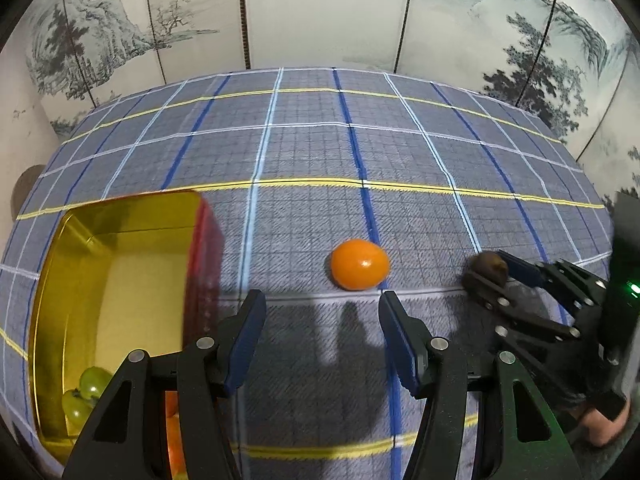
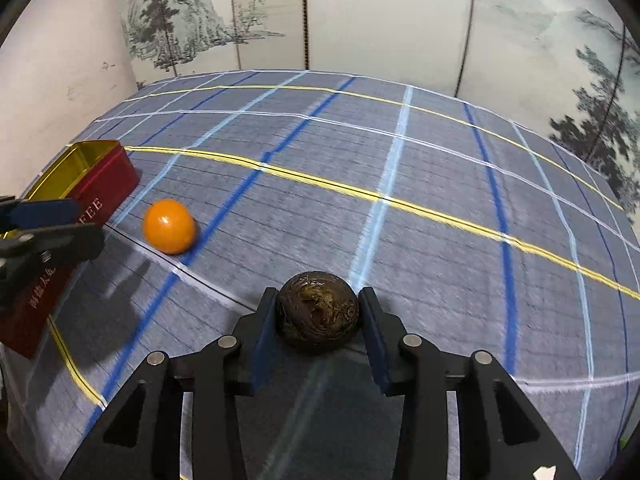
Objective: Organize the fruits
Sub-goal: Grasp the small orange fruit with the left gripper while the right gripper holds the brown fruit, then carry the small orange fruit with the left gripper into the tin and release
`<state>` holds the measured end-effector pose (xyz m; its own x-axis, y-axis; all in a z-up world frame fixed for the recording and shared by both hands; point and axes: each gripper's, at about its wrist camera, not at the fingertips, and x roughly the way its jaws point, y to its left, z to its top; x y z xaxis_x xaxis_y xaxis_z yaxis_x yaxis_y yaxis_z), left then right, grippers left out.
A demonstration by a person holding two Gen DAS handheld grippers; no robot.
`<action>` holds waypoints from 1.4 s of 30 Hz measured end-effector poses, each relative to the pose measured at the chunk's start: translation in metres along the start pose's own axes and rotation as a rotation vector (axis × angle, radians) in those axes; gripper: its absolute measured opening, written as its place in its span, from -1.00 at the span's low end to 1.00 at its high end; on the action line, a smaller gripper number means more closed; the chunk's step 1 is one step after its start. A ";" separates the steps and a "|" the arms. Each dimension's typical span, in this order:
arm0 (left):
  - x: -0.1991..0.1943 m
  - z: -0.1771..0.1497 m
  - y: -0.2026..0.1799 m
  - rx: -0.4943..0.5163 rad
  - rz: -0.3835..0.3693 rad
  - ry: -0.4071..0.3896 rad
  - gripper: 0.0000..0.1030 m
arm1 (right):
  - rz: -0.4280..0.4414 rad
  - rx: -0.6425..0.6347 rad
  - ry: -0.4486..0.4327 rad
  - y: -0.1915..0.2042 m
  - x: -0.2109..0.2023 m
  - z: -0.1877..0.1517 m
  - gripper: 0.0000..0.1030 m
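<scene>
Right wrist view shows my right tool (image 2: 318, 318) clamped across the middle of a dark, mottled round fruit (image 2: 318, 312), firm but apt to roll, while my left tool (image 1: 322, 336) gapes behind the orange (image 1: 359, 264).

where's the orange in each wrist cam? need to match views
Left wrist: the orange sits centre frame on the cloth, just ahead of the open left gripper.
Right wrist: the orange is at mid-left, beside the red tin.
Shared landmark: the red tin, left of the orange in both views.
</scene>
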<state>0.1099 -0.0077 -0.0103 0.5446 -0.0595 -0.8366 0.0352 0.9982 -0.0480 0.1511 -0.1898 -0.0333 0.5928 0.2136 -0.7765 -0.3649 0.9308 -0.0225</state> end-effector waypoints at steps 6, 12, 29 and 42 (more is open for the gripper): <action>0.016 0.005 -0.011 0.026 -0.012 0.015 0.16 | -0.027 0.027 0.001 -0.018 -0.011 -0.014 -0.28; 0.027 0.009 -0.016 0.033 -0.021 0.033 0.16 | -0.044 0.064 0.001 -0.032 -0.021 -0.026 -0.27; 0.056 0.015 -0.021 0.031 -0.029 0.068 -0.19 | -0.041 0.067 0.000 -0.031 -0.022 -0.027 -0.24; 0.041 0.000 -0.017 0.019 -0.036 0.086 -0.23 | -0.042 0.067 0.000 -0.031 -0.022 -0.027 -0.24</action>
<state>0.1319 -0.0271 -0.0441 0.4687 -0.0942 -0.8783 0.0699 0.9951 -0.0694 0.1301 -0.2315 -0.0328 0.6066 0.1735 -0.7758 -0.2907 0.9567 -0.0133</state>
